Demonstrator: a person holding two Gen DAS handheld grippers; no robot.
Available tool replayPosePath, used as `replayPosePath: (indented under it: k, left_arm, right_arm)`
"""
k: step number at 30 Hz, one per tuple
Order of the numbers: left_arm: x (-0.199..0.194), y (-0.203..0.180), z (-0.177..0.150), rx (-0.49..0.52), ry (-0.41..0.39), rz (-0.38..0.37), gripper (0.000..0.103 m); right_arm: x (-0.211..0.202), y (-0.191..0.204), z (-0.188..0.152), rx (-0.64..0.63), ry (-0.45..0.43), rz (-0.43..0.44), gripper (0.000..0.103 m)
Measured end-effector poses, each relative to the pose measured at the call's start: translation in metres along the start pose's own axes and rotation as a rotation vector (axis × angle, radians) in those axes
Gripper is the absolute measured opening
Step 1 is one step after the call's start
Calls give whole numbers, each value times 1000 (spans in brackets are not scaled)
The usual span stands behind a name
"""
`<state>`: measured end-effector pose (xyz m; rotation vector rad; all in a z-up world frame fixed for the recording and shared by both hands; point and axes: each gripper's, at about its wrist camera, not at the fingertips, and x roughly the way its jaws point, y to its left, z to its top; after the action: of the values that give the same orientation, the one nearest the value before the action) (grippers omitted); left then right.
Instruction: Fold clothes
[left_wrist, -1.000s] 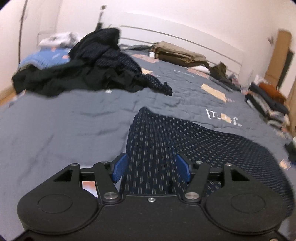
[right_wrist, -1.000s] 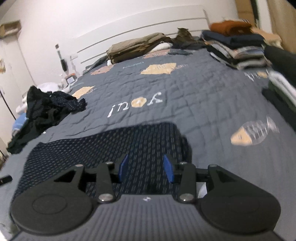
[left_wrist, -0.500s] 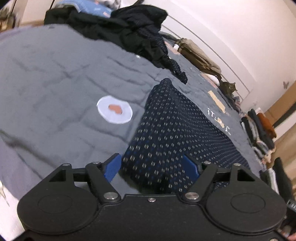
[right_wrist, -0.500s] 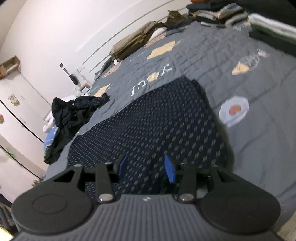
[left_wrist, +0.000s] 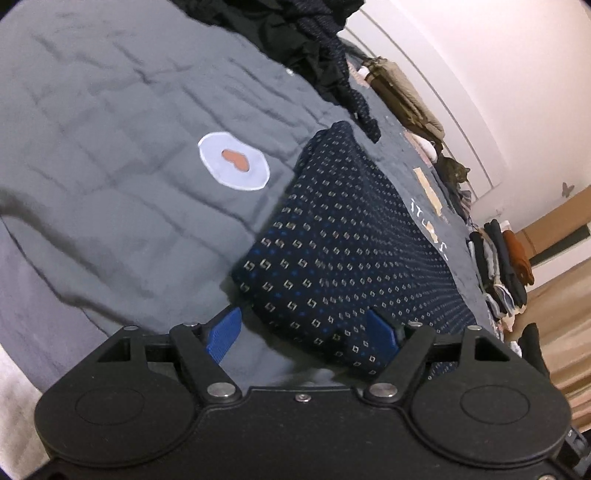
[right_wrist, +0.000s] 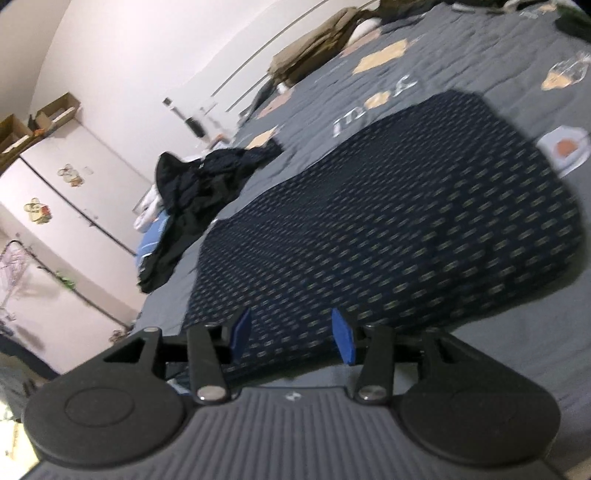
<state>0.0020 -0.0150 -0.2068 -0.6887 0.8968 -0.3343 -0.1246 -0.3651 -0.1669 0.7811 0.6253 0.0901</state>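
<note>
Now the patterned navy garment (left_wrist: 354, 251) is being laid flat on the grey bed (left_wrist: 110, 147) after being carried taut. The left gripper (left_wrist: 303, 336) is being held with jaws apart around its corner; the right gripper (right_wrist: 291, 334) is being opened over its edge, suggesting release before the next fold.

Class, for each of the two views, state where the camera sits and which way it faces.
Left wrist: on the left gripper, facing along its fingers over the patterned garment.
Right wrist: on the right gripper, jaws opening, facing the same garment.
Shared: garment, dark clothes pile, grey bedspread.
</note>
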Motion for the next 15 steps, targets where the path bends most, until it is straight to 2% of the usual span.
replayPosePath:
  k: [9, 15]
  left_arm:
    - [8, 0, -2, -15, -9, -11, 73]
    - [15, 0, 2, -17, -26, -20, 71]
  right_arm:
    - [40, 29, -27, -23, 102, 79, 48]
    - [53, 41, -38, -24, 126, 104, 48]
